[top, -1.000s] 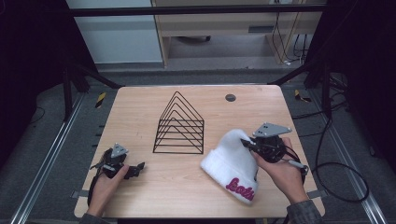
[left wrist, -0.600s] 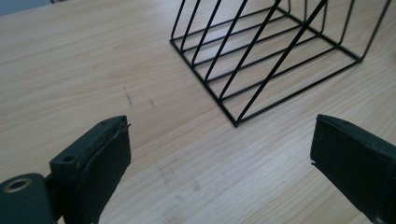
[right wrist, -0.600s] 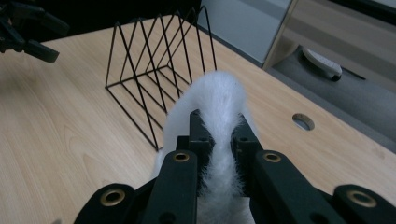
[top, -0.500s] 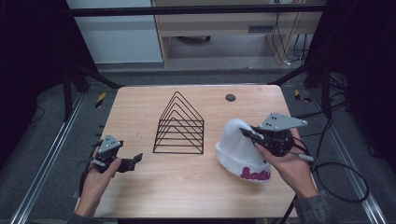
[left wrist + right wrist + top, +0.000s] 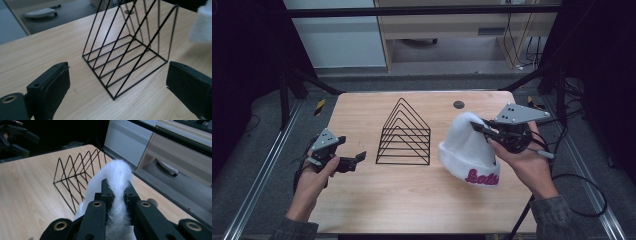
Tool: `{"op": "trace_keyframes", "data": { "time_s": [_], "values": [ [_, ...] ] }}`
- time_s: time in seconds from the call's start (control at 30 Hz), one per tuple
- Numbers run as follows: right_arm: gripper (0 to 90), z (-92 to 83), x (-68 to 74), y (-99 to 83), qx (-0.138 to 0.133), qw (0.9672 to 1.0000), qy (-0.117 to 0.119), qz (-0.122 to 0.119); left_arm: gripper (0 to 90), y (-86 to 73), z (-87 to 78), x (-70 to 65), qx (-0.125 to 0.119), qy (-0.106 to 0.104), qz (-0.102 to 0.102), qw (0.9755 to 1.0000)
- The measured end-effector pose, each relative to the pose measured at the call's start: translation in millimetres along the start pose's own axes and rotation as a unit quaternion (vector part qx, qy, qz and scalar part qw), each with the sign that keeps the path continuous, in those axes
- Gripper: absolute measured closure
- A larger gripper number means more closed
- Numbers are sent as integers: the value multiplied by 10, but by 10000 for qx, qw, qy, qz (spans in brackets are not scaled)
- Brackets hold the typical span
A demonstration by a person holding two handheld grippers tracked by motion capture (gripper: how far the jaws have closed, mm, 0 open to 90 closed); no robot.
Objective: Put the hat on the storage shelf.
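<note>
Right gripper (image 5: 482, 131) is clamped on a soft, floppy white knit beanie with pink lettering (image 5: 467, 150), pinched at the crown, right of centre; left gripper (image 5: 357, 159) is kept apart, empty.

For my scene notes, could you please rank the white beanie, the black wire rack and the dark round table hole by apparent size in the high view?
1. white beanie and black wire rack: they look alike in size, and the beanie is lifted nearer the camera, so no ranking.
2. dark round table hole: plainly smallest.
</note>
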State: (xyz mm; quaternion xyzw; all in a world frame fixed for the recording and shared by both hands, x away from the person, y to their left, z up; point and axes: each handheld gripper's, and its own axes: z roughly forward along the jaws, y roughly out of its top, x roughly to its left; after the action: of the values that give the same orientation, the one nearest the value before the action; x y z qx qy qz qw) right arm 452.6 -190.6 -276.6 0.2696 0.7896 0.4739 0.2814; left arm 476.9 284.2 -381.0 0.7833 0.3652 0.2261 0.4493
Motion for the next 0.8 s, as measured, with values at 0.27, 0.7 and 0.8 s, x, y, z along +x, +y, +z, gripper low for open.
{"op": "trace_keyframes", "data": {
  "time_s": [0.27, 0.7, 0.8],
  "values": [
    [832, 19, -90, 169, -198, 9997, -134, 36, 39, 317, -6, -121, -35, -273, 333, 9991],
    [832, 70, -260, 554, -596, 9978, -286, 87, 45, 807, 18, -27, -262, -488, 399, 9977],
    [832, 84, -242, 641, -682, 9972, -308, 78, 46, 848, 40, -43, -366, -568, 416, 9968]
  ]
}}
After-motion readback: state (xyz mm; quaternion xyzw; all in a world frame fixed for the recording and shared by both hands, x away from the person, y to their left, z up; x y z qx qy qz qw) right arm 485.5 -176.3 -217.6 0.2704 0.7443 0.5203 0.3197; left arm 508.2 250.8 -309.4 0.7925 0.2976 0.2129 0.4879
